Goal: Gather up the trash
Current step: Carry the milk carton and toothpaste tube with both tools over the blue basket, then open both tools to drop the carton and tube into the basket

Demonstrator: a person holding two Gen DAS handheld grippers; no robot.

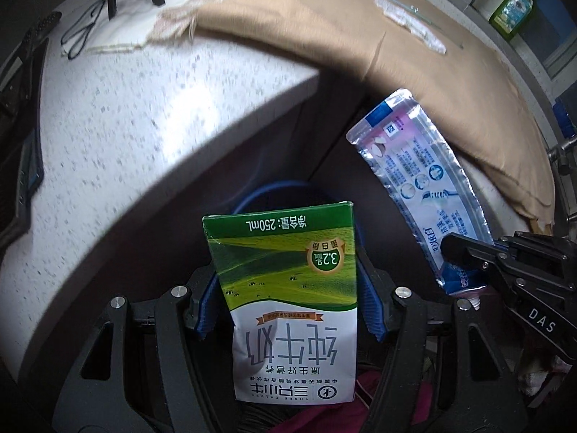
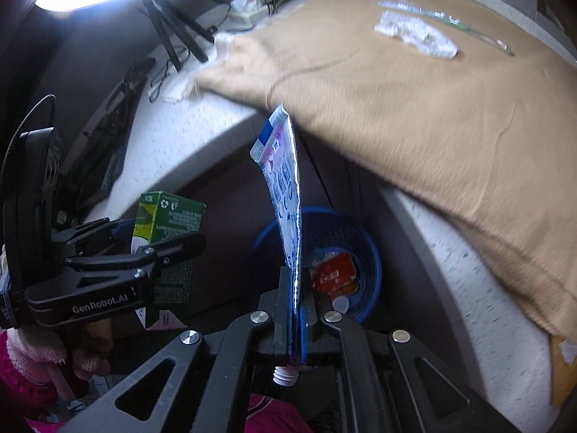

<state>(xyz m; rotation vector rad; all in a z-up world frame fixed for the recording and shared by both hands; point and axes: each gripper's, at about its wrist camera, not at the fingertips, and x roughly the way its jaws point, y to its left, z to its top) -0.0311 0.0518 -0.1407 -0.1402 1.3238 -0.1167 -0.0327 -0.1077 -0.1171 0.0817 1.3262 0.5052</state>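
Note:
My left gripper [image 1: 288,288] is shut on a green and white milk carton [image 1: 288,288], held off the table edge; the carton also shows in the right wrist view [image 2: 169,216]. My right gripper [image 2: 295,306] is shut on a flattened toothpaste tube [image 2: 285,198], which stands up edge-on from the jaws; the tube also shows in the left wrist view [image 1: 414,180]. Both are held above a blue trash basket [image 2: 368,249] on the floor, which holds a red wrapper [image 2: 333,270]. The basket's rim [image 1: 267,189] shows behind the carton.
A white speckled table [image 1: 144,126] curves around the gap. A tan cloth [image 2: 432,108] covers its right part, with crumpled clear plastic [image 2: 414,32] on it. Cables and tripod legs [image 2: 173,32] stand at the back left. A green bottle [image 1: 514,7] stands far right.

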